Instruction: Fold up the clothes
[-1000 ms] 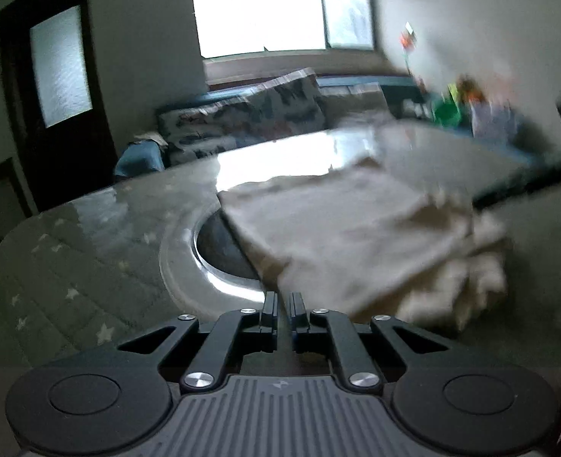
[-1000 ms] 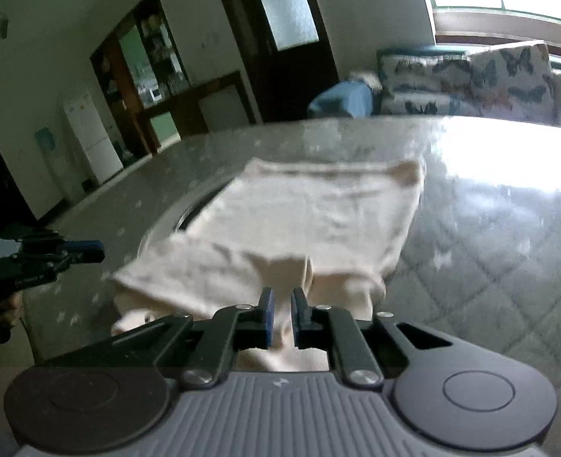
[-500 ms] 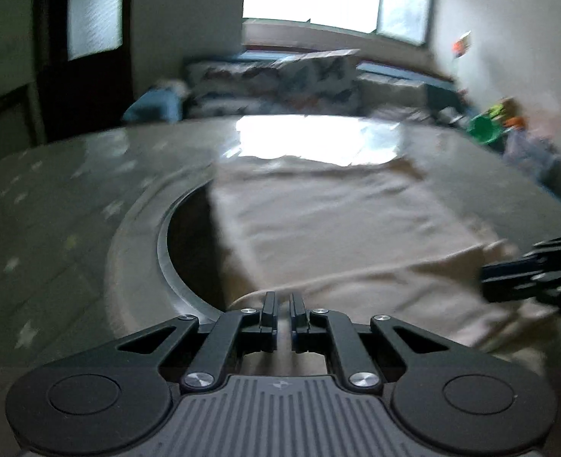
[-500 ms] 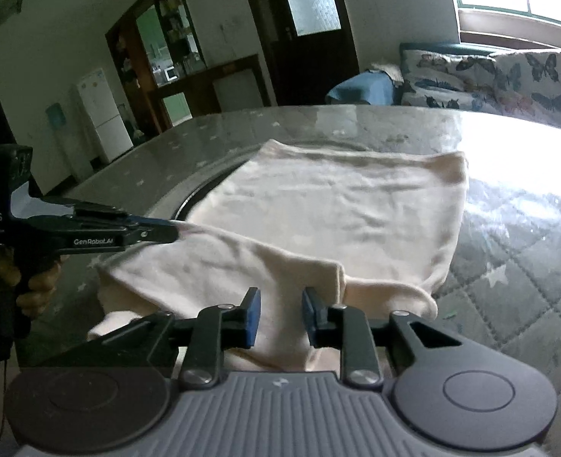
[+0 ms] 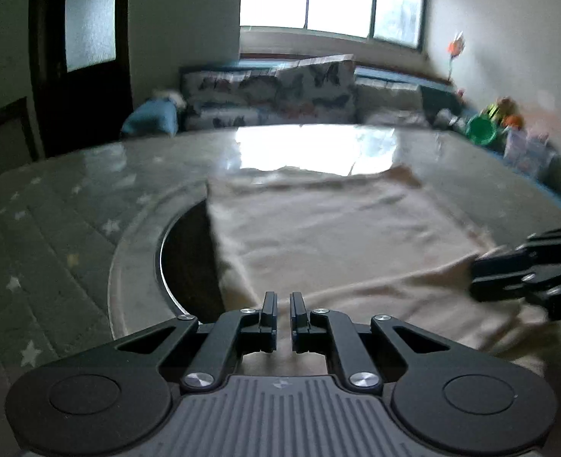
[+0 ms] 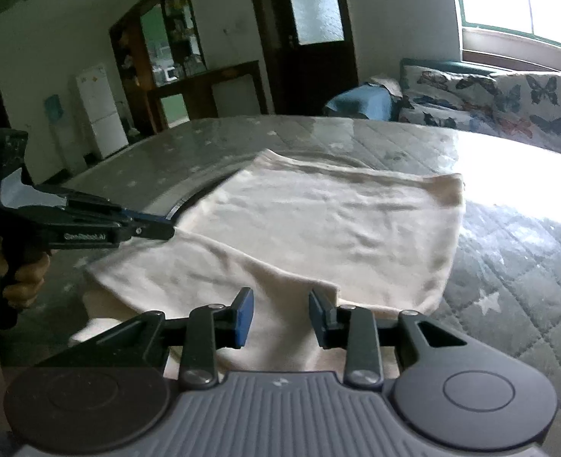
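Observation:
A cream garment (image 5: 337, 236) (image 6: 337, 221) lies flat on the quilted table, its near part folded over onto itself. My left gripper (image 5: 283, 304) (image 6: 166, 230) is at the left corner of the folded layer, jaws shut on the fabric's edge. My right gripper (image 6: 280, 312) (image 5: 478, 282) hangs low over the layer's right corner. Its jaws are opening, with the cloth beneath them and the blue pads (image 6: 244, 316) clear of it.
The grey star-patterned table cover (image 6: 509, 266) (image 5: 51, 228) has a round glass ring (image 5: 135, 266) with a dark centre, partly under the garment. A person's hand (image 6: 21, 278) holds the left gripper. A butterfly-print sofa (image 6: 489, 99) stands beyond the table.
The lifted cloth edge has come down and now lies flat as a folded layer. The right jaws have spread apart and let go of it. The left jaws stay shut.

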The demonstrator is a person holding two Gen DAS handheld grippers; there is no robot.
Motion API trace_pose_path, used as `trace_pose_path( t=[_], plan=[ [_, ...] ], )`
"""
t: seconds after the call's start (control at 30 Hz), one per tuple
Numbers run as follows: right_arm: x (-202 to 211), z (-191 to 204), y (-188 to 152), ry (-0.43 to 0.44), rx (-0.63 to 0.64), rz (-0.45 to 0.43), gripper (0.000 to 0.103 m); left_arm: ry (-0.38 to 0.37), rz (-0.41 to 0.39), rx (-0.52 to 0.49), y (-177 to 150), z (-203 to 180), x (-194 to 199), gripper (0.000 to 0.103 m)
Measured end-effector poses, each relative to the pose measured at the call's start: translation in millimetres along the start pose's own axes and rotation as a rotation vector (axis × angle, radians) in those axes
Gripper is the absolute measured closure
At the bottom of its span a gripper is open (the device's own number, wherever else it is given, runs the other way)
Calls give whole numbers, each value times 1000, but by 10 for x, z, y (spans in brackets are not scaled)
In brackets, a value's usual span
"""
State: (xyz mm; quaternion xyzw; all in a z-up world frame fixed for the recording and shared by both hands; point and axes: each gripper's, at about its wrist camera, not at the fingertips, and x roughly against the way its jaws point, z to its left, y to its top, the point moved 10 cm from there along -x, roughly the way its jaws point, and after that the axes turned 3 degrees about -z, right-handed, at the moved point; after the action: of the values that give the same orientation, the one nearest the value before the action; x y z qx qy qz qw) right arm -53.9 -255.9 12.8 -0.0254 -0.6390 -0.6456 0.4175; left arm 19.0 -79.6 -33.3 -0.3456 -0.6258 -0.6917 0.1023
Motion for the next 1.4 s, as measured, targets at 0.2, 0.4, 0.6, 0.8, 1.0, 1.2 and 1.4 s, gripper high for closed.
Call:
trace_pose_path(
  t=[0.2, 0.4, 0.6, 0.8, 1.0, 1.2, 1.4],
  plan=[
    [107, -53, 44, -8, -8, -18, 71, -25, -44, -17, 74, -56, 140, 92],
    [-50, -11, 1, -5, 35, 9, 70, -79, -50, -123, 68, -344, 169, 91],
    [248, 83, -12, 26, 127, 19, 69, -155, -59, -255, -87, -430, 415, 91],
    [583, 239, -213, 91, 261, 107, 60, -219, -77, -470, -406, -552, 804, 91],
    [685, 357, -409, 117, 362, 164, 50, -255, -122, -638, -636, -851, 861, 81],
    [689, 415, -488, 110, 428, 182, 47, -250, -144, -755, -708, -916, 851, 81],
    [698, 439, -510, 121, 465, 181, 43, -269, -142, -793, -743, -952, 823, 77]
  ],
)
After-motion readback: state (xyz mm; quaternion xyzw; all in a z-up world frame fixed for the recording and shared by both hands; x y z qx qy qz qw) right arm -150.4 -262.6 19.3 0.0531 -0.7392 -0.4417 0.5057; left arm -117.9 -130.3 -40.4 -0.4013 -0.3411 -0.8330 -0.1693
